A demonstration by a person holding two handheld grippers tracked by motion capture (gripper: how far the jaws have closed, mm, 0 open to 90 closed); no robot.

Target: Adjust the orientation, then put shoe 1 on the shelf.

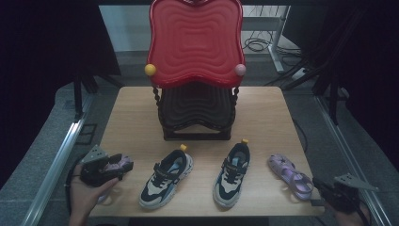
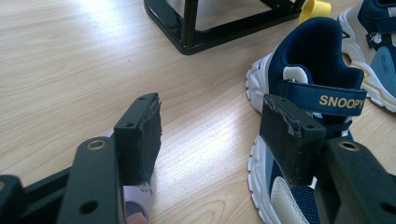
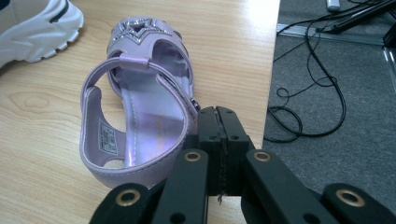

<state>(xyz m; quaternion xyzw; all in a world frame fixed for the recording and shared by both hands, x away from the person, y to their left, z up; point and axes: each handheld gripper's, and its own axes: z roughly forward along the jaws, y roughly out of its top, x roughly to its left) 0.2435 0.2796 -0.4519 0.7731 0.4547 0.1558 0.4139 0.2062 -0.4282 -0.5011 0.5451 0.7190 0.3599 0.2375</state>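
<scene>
Here, nearest to us, we see the left gripper (image 1: 101, 167) at about eight o'clock on the table (image 1: 131, 108), held in a hand (image 1: 87, 193) at the front left corner. Its jaws stand apart with nothing pressed between them; in the left gripper view a bit of lilac sandal (image 2: 137, 203) shows just under the left pad (image 2: 142, 137), and from above that same lilac sandal (image 1: 117, 164) lies under the gripper. At about four o'clock the right gripper (image 1: 324, 190) sits at the front right edge, its jaws clamped together on nothing. In the right gripper view the closed pads (image 3: 219, 130) lie just beside the outer strap of the second lilac sandal (image 3: 140, 107), though we cannot tell whether they touch it. From above, this sandal (image 1: 291, 175) lies at about four o'clock, toe pointing away from us. Between the two sandals stand two navy and white sneakers, the left sneaker (image 1: 165, 178) at about seven o'clock and the right sneaker (image 1: 232, 174) at about five o'clock, well apart from each other. Farther off, at twelve o'clock, a black rack (image 1: 195, 115) carries a red wavy tray (image 1: 195, 42) on top.
</scene>
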